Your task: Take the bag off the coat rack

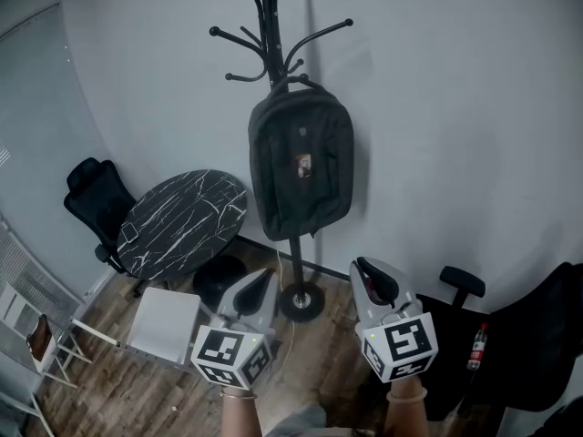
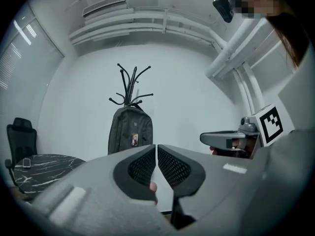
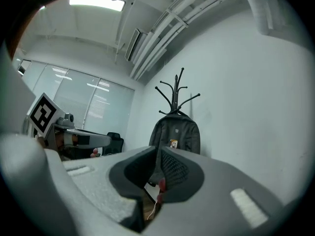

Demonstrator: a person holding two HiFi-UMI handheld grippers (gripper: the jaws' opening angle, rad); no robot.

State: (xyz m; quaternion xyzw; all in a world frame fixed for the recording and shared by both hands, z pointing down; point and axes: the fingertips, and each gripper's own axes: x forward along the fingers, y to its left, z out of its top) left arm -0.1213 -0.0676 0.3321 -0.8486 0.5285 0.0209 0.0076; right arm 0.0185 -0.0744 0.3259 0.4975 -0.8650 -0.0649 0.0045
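Note:
A dark grey backpack (image 1: 301, 162) hangs by its top loop on a black coat rack (image 1: 269, 25) that stands against the white wall. The backpack (image 2: 130, 132) shows straight ahead of the left gripper and, as the same backpack (image 3: 174, 134), ahead of the right one. Both grippers are held low and well short of it. My left gripper (image 1: 266, 276) (image 2: 156, 146) is shut with nothing in it. My right gripper (image 1: 363, 264) (image 3: 158, 149) has its jaws together and holds nothing. Each gripper sees the other at its side.
A round black marble table (image 1: 182, 221) stands left of the rack, with a black office chair (image 1: 96, 198) behind it and a white seat (image 1: 164, 326) in front. The rack's round base (image 1: 301, 300) sits on the wooden floor. At the right are a black chair (image 1: 547, 335) and a red-labelled bottle (image 1: 476, 346).

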